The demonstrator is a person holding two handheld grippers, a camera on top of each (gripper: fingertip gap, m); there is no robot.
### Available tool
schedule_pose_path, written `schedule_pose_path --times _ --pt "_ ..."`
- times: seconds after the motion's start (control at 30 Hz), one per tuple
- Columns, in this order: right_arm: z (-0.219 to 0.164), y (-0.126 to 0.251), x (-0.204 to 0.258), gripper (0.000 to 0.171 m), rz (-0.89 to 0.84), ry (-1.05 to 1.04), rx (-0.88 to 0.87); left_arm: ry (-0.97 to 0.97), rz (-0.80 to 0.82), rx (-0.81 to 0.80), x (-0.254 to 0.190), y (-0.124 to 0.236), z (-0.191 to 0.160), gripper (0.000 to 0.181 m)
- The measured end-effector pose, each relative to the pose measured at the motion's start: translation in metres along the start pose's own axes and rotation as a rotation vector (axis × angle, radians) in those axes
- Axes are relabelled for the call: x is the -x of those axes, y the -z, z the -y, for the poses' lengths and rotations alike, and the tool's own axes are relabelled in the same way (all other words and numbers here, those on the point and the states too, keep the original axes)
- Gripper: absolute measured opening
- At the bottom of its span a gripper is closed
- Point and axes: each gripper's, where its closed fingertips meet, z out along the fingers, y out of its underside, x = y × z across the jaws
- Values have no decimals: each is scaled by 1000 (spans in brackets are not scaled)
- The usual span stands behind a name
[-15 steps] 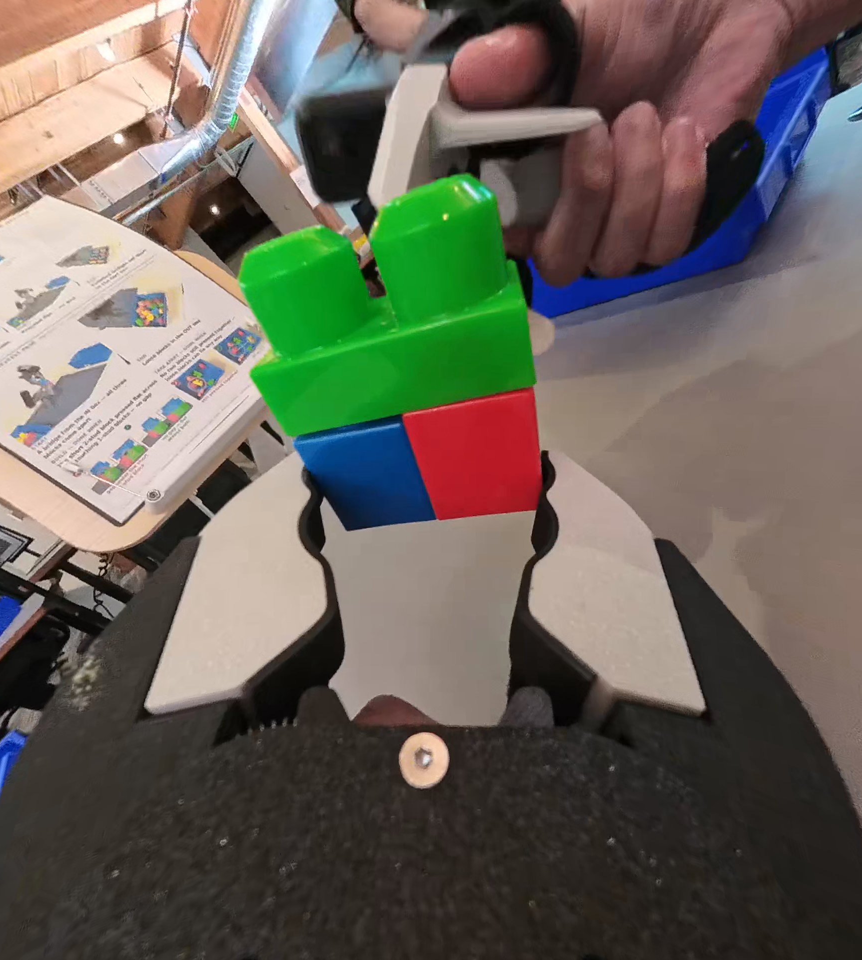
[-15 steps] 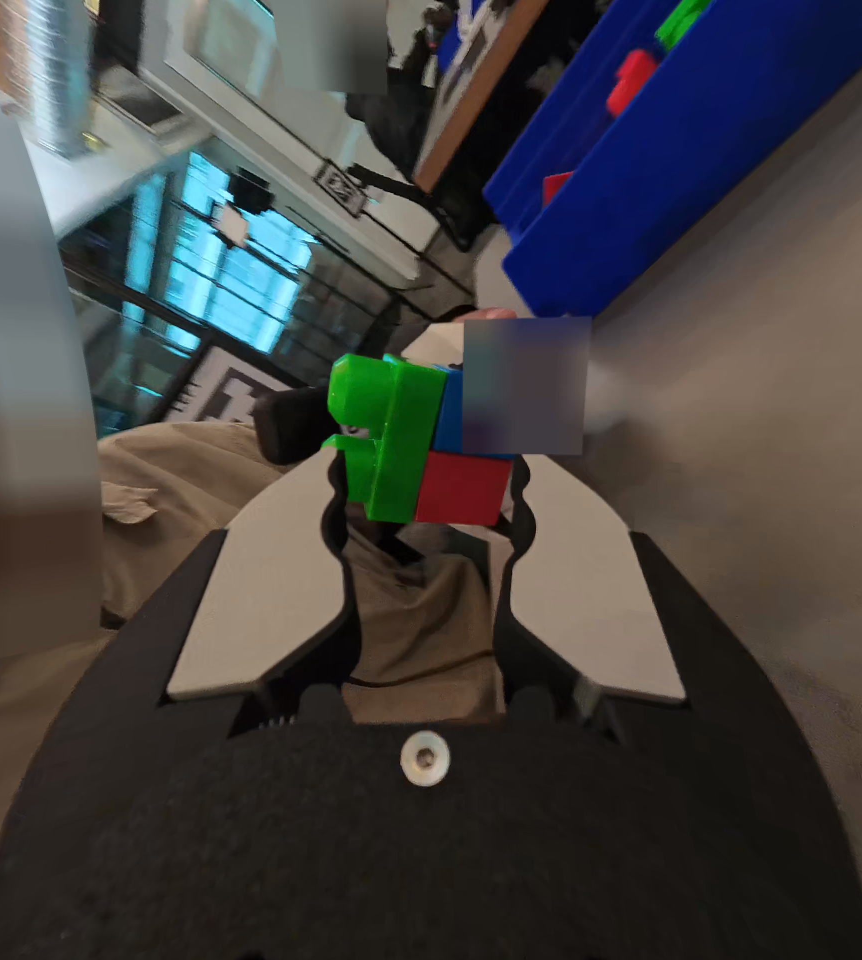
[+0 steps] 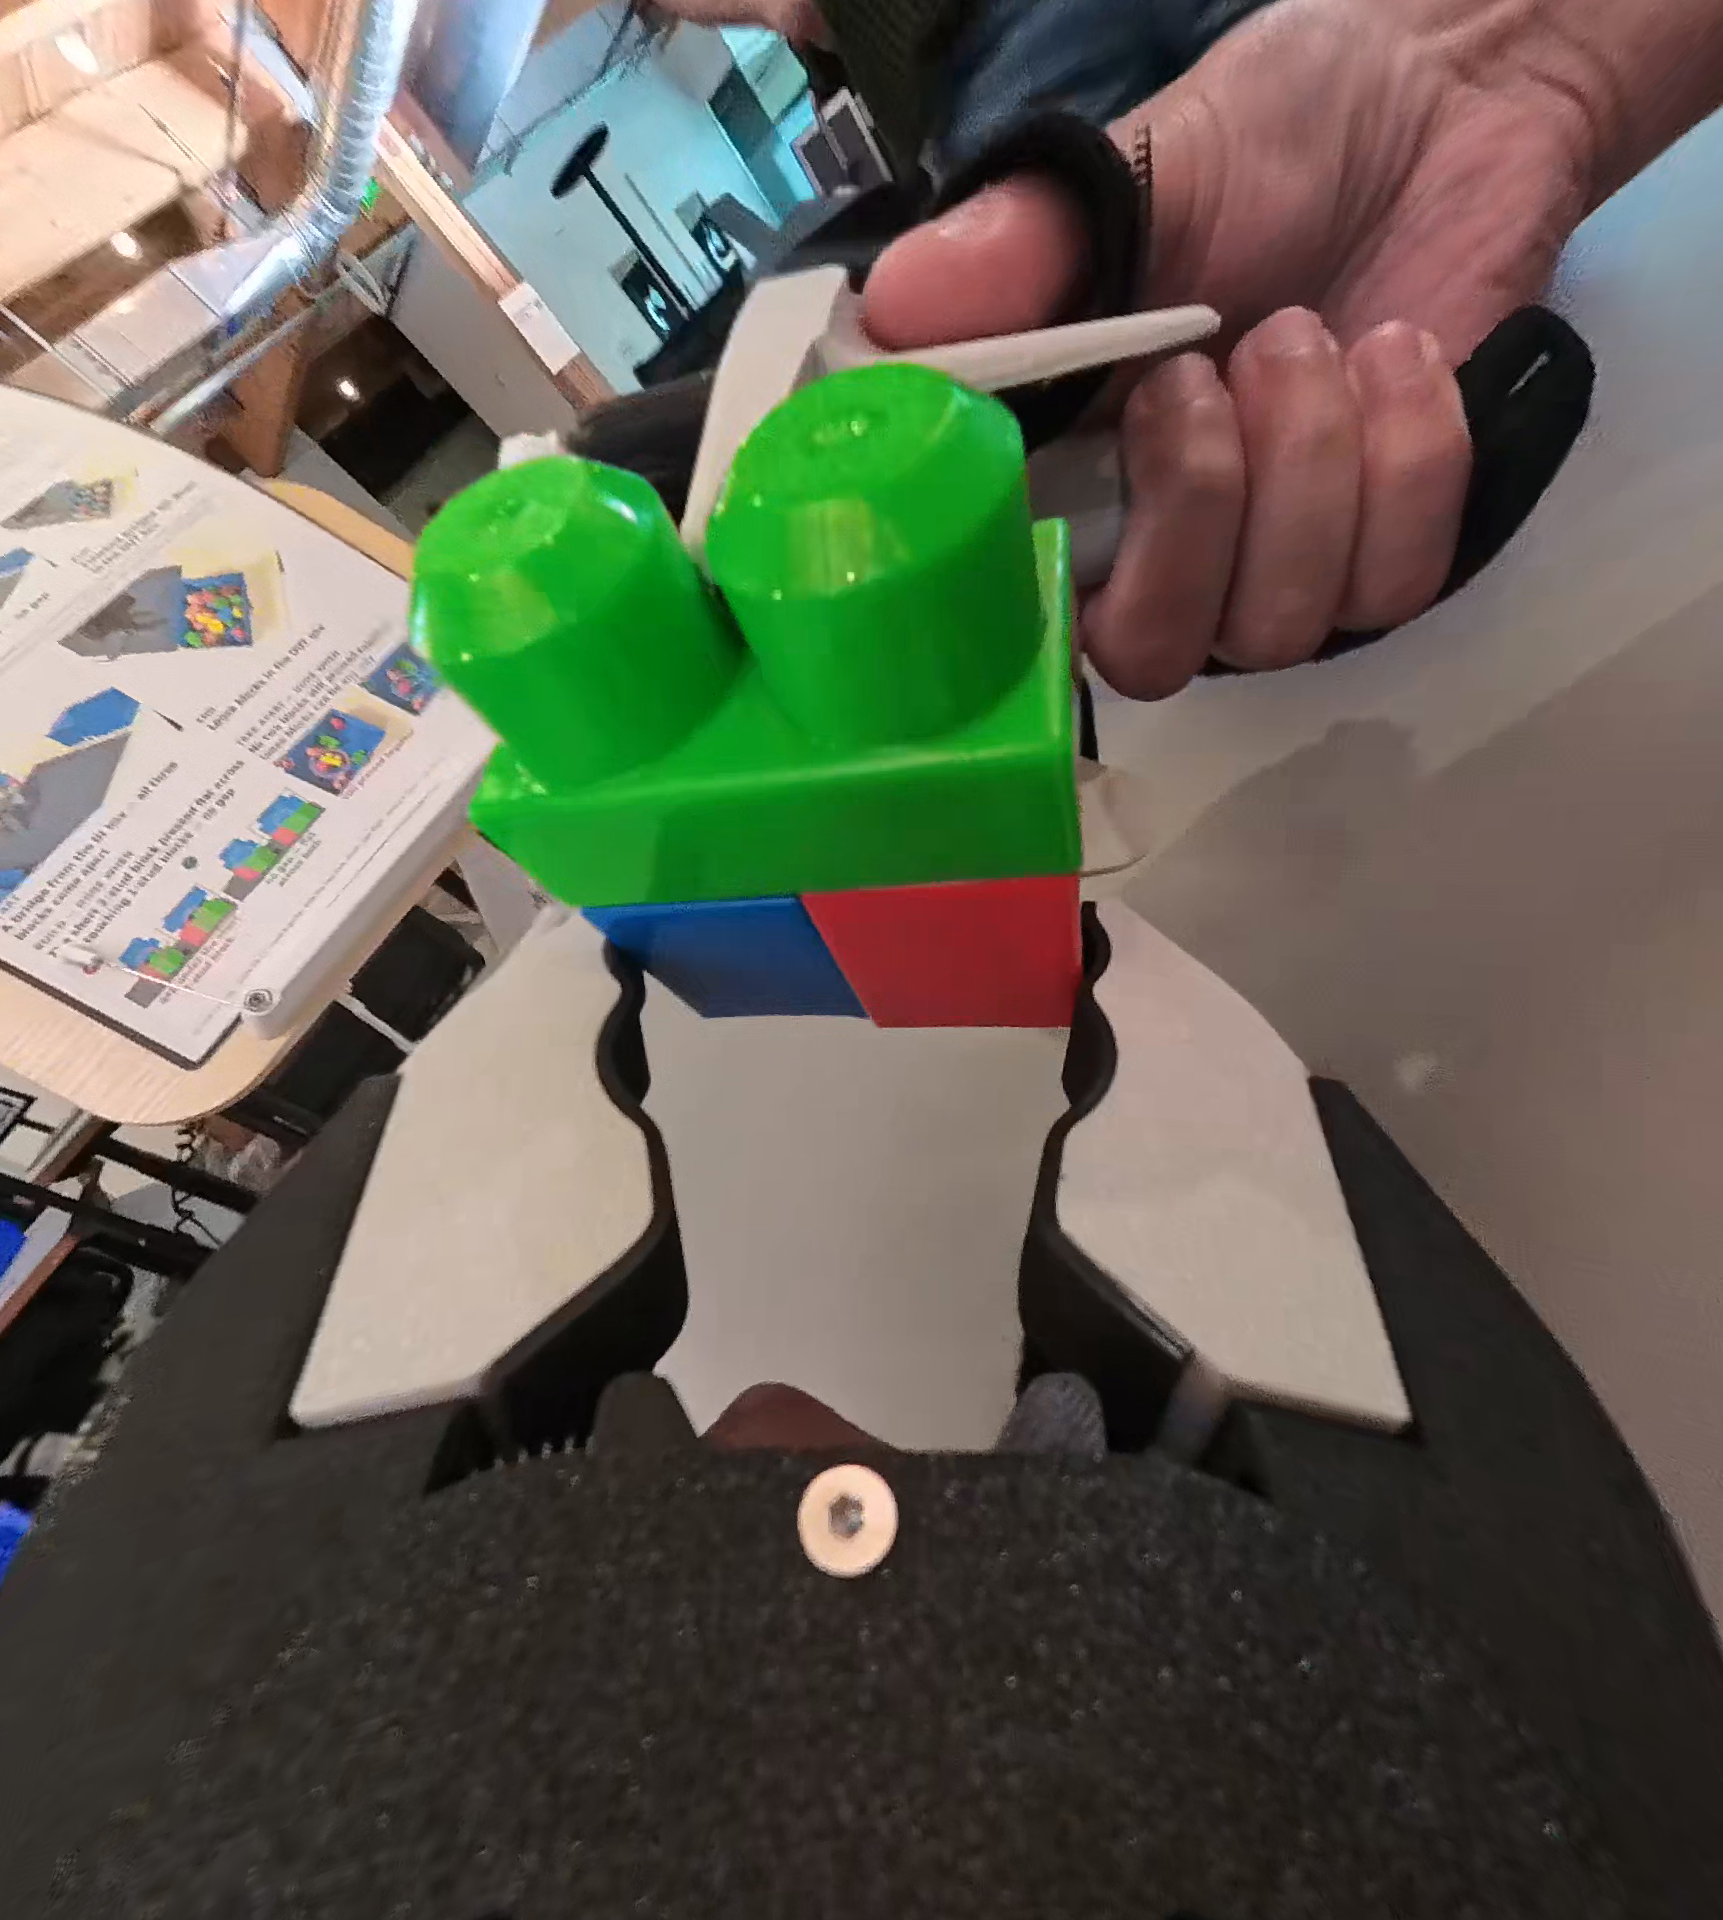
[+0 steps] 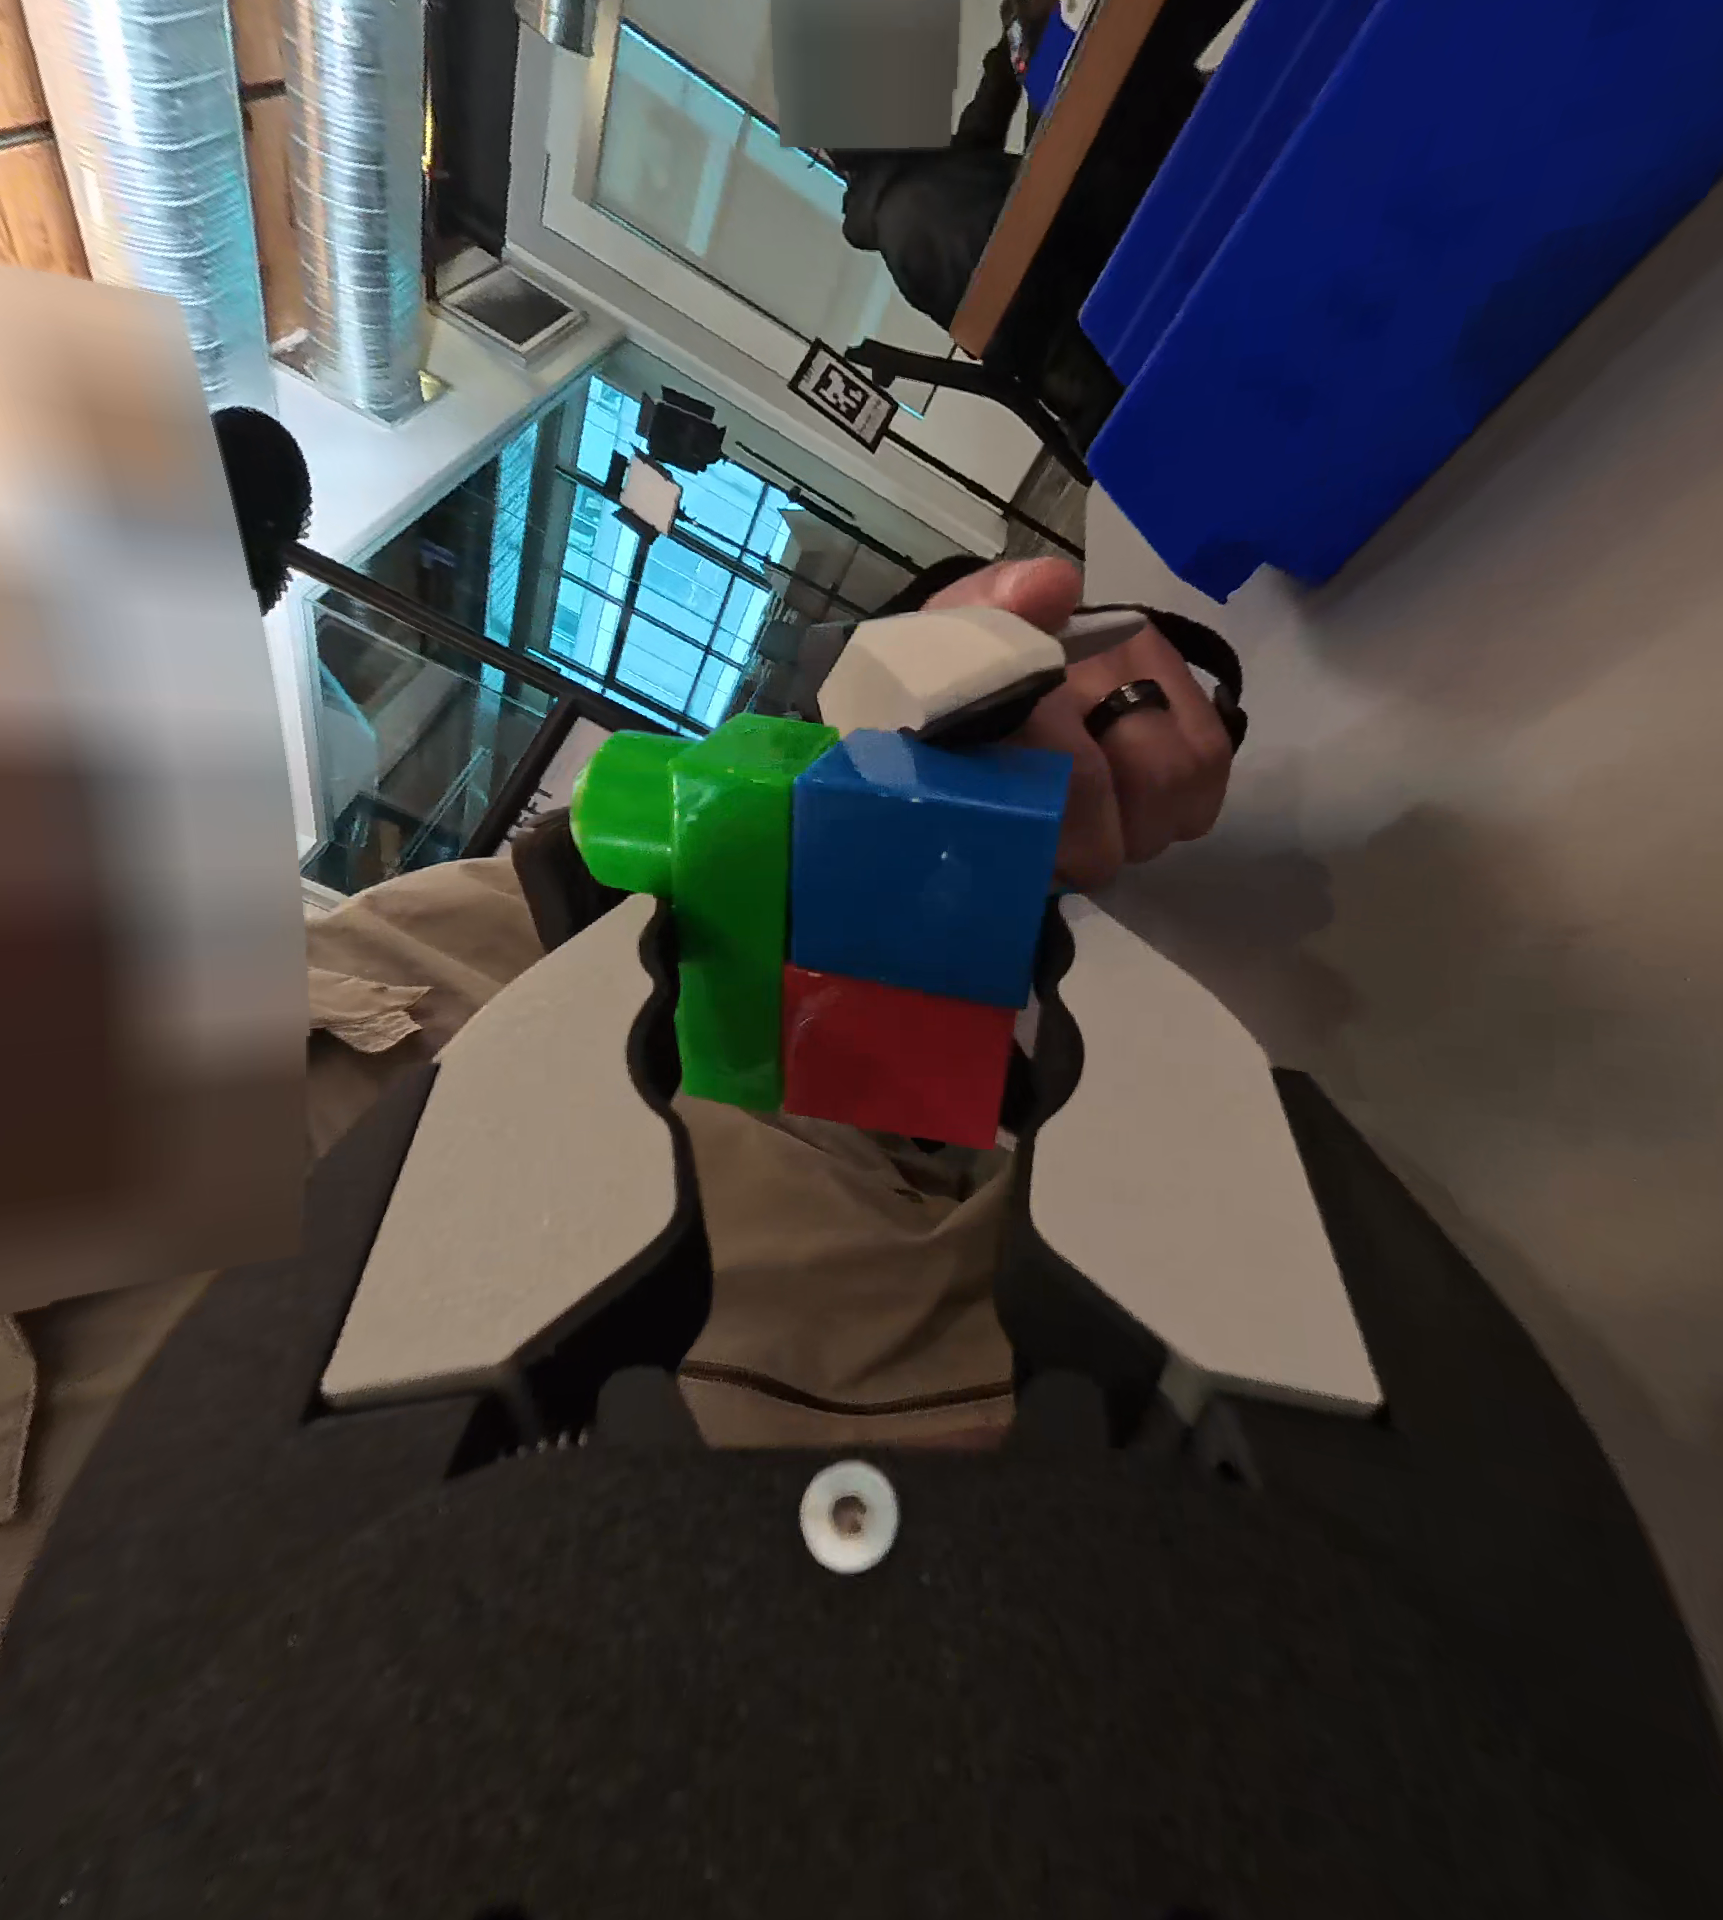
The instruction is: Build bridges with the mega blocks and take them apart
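A small bridge is held in the air: a green two-stud block [image 3: 784, 821] sits across a blue block [image 3: 732, 956] and a red block [image 3: 961, 951]. My left gripper [image 3: 857, 977] is shut on the blue and red blocks, one finger on each outer side. In the right wrist view the bridge lies sideways, with green [image 4: 732, 935], blue [image 4: 919, 862] and red [image 4: 898, 1049]. My right gripper [image 4: 852, 977] is closed across it, one finger on the green top and one on the underside. One of the left gripper's fingers [image 4: 940, 665] shows above the blue block.
Grey table [image 3: 1563, 1039] lies below and to the right. A blue bin [image 4: 1459, 312] stands on it. An instruction sheet on a wooden board [image 3: 109, 727] is at the left. A person's hands [image 3: 1356, 312] [image 4: 1148, 769] hold the grippers close behind the blocks.
The bridge has tilted its studs toward the left camera and looks closer there. In the right wrist view it sits slightly deeper between the fingers. Both grips look unchanged.
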Motion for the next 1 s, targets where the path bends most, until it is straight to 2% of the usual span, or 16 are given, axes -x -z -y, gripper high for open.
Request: schedule_pose_path --times 0.5,1.0 --pt "0 6 -18 64 -4 -16 -19 14 -31 86 -5 -8 -20 79" --pt "-1 7 -11 63 65 -19 -8 19 -23 27 -7 -5 -12 80"
